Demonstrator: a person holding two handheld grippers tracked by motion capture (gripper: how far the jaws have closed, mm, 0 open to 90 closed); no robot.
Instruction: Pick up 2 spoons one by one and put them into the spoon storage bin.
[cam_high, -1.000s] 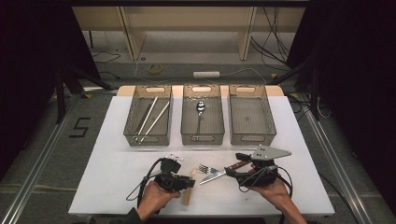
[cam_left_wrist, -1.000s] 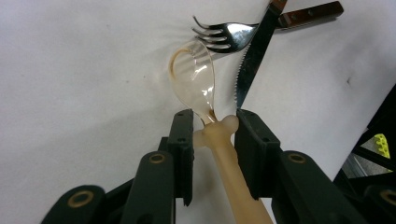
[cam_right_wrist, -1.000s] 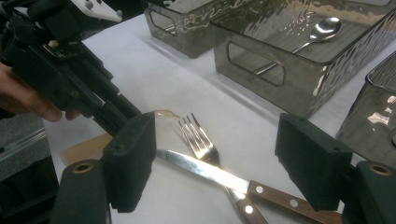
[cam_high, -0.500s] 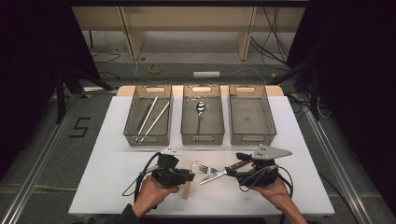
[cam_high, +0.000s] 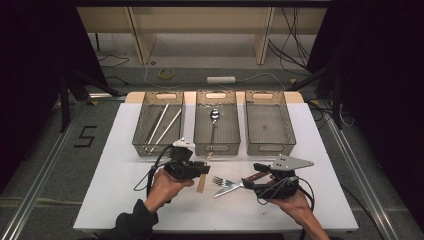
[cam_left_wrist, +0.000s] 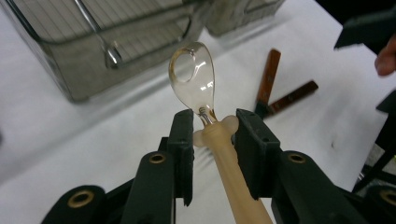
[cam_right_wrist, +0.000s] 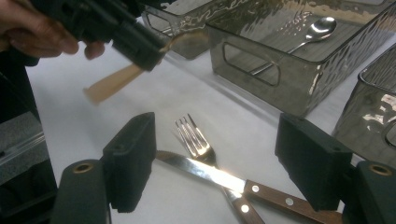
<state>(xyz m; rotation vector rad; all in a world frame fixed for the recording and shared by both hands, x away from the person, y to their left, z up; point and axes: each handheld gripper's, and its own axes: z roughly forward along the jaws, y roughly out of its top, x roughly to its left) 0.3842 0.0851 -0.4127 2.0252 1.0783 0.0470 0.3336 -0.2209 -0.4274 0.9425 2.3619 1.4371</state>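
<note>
The white table (cam_high: 120, 200) carries three clear bins along its far edge. The left bin (cam_high: 145, 145) holds chopsticks (cam_high: 165, 125), the middle bin (cam_high: 202, 145) holds a metal spoon (cam_high: 214, 116), and the right bin (cam_high: 290, 140) looks empty. On the near part of the table, between the two hands, a fork (cam_high: 222, 181) and a wood-handled knife (cam_high: 235, 186) lie crossed, touching.

The left gripper (cam_left_wrist: 212, 123) holds a spoon with a cream handle (cam_left_wrist: 205, 93) by the neck, just below its glassy bowl, jaws narrowed onto it and lifted clear of the table, near the front wall of the left and middle bins. The right gripper (cam_right_wrist: 215, 165) rests low over the fork and knife with its jaws wide, nothing between them.

The grip looks risky: the jaws pinch a thin, rounded neck, and the long handle hangs behind them, so the spoon could pivot or slide out as it swings toward a bin. The trailing handle could also catch a bin's rim on the way in, knocking the bin or twisting the spoon loose. If the right gripper closes where it sits, it may seize fork and knife together, since they overlap.

The only readable mark is a black "5" (cam_high: 86, 136) on the floor left of the table; no brand shows on the bins or cutlery.
</note>
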